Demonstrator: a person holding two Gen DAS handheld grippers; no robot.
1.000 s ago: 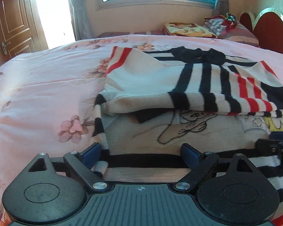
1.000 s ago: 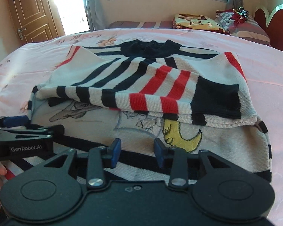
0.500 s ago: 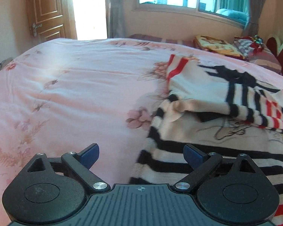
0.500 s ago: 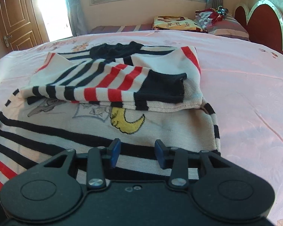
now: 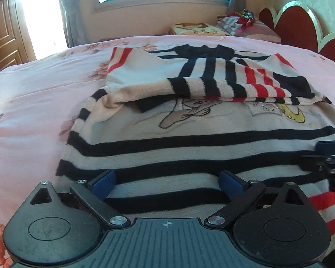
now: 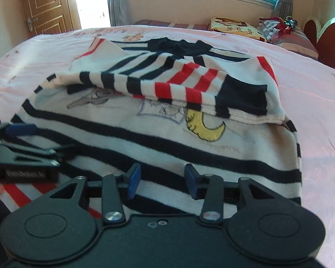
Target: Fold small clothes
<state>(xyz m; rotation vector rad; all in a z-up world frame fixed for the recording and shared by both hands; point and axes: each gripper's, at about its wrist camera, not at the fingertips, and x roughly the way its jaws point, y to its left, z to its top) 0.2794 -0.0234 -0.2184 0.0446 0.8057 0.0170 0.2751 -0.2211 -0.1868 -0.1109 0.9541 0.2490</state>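
Striped knit sweater mid-frame, sleeves folded in; your left gripper just widened, empty; right gripper half-open, empty, both poised at hem for bottom fold.

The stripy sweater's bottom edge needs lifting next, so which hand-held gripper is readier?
Probably the left hand-held gripper: its jaws have just been opening and stand wide over the sweater hem. The right hand-held gripper is narrower.

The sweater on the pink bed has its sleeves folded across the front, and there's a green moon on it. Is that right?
Not quite. The moon is yellow, not green; the right wrist view shows it peeking out below the folded sleeves. The rest holds: the sweater lies on the pink bed with its sleeves across the front.
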